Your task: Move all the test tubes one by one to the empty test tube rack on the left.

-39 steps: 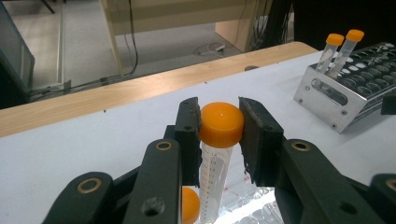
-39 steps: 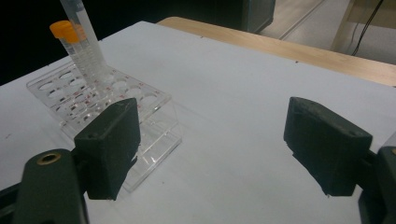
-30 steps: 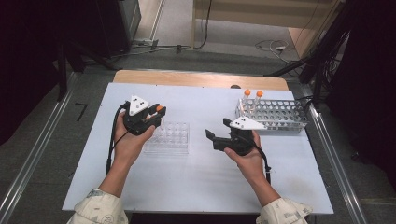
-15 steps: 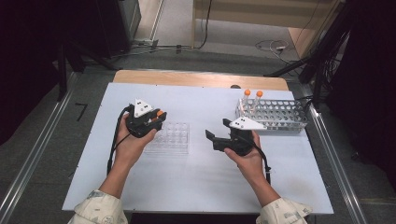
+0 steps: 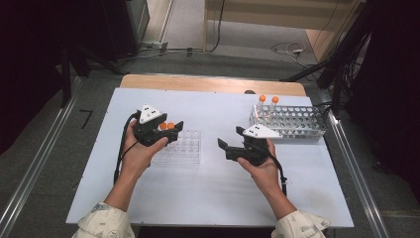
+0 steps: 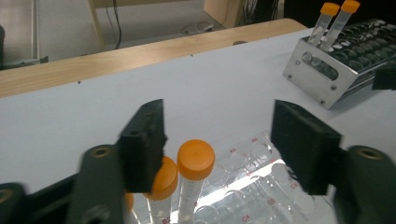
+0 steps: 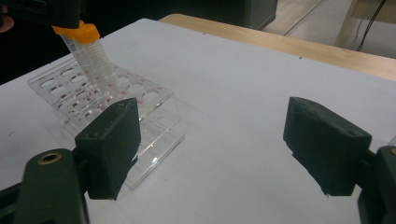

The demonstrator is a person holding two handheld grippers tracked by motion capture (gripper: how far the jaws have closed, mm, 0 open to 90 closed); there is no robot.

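The left gripper (image 5: 171, 130) hovers over the left end of the clear rack (image 5: 183, 147), which lies on the white counter (image 5: 208, 198) in front of the person. In the left gripper view its fingers (image 6: 144, 140) stand wide apart, with two orange-capped tubes (image 6: 195, 161) rising between them. One tube sits close against the left finger, its cap partly hidden behind it; the other stands free in the gap, touching neither finger. Both tubes stand in wells of the clear rack, tilted slightly.

The right gripper (image 5: 224, 148) is held just right of the clear rack, pointing towards it, low above the counter. Its fingers (image 7: 112, 140) are also spread wide with nothing between them. In the right gripper view the clear rack (image 7: 140, 107) lies ahead and to the left, with the tubes (image 7: 88, 51) leaning at its far end under the left gripper.

A metal rack (image 5: 292, 121) stands at the far right of the counter, well apart from the clear one. Two more orange-capped tubes (image 5: 267, 103) stand upright at its left end.
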